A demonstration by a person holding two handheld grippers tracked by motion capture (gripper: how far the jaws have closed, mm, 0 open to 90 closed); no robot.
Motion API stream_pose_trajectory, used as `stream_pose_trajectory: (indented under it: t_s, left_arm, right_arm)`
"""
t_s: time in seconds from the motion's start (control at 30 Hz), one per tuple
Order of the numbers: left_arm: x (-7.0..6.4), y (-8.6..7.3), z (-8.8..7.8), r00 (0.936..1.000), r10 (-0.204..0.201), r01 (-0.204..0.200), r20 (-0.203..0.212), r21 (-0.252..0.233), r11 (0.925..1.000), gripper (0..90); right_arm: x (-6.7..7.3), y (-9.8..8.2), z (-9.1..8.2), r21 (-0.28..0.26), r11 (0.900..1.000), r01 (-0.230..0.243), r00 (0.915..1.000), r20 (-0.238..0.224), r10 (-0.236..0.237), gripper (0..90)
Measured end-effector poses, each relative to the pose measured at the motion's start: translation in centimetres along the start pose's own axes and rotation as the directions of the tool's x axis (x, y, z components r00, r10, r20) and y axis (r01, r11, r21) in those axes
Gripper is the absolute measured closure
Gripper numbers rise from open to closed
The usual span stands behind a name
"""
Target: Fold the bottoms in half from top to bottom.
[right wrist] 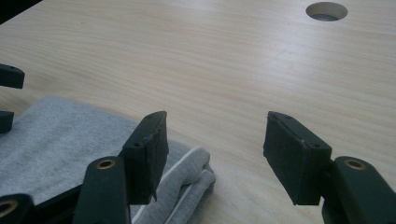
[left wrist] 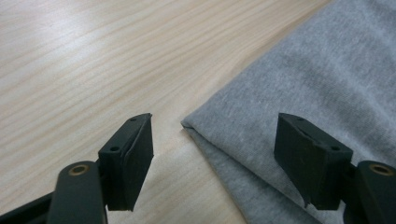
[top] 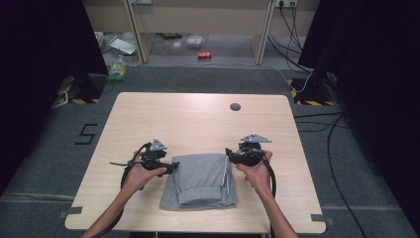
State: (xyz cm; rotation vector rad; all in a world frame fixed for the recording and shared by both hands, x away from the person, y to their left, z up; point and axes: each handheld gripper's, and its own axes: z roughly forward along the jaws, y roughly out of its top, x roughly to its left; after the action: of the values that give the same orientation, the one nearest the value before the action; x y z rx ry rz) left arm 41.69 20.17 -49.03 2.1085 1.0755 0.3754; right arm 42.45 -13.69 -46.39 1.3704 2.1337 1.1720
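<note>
Folded grey garment (top: 200, 181) on worktop (top: 198, 119) — left tongs (left wrist: 212, 154) apart straddling its corner, right tongs (right wrist: 215, 156) apart just beside its far corner.

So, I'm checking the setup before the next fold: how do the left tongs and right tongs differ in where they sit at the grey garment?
The left tongs straddle a folded corner of the grey garment, while the right tongs stand mostly over bare table. The left tongs sit at the garment's left far corner, the right tongs at its right far corner, beside a rolled edge. Both are open and grip nothing.
</note>
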Motion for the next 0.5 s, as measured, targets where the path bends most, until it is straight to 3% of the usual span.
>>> stream_pose_trajectory:
  t_s: [0.37,0.5]
  left_arm:
    - [0.6,0.0,0.8,0.9990,-0.038,0.038,0.022,0.002,0.9993,27.9]
    - [0.6,-0.2,1.2,0.9986,-0.043,0.043,0.032,0.006,0.9991,28.0]
  right_arm:
    - [0.9,-0.7,1.4,0.068,0.996,0.055,0.9985,-0.005,-0.055,39.7]
    - [0.7,-1.1,1.6,0.083,0.996,0.046,0.9989,-0.010,-0.045,39.4]
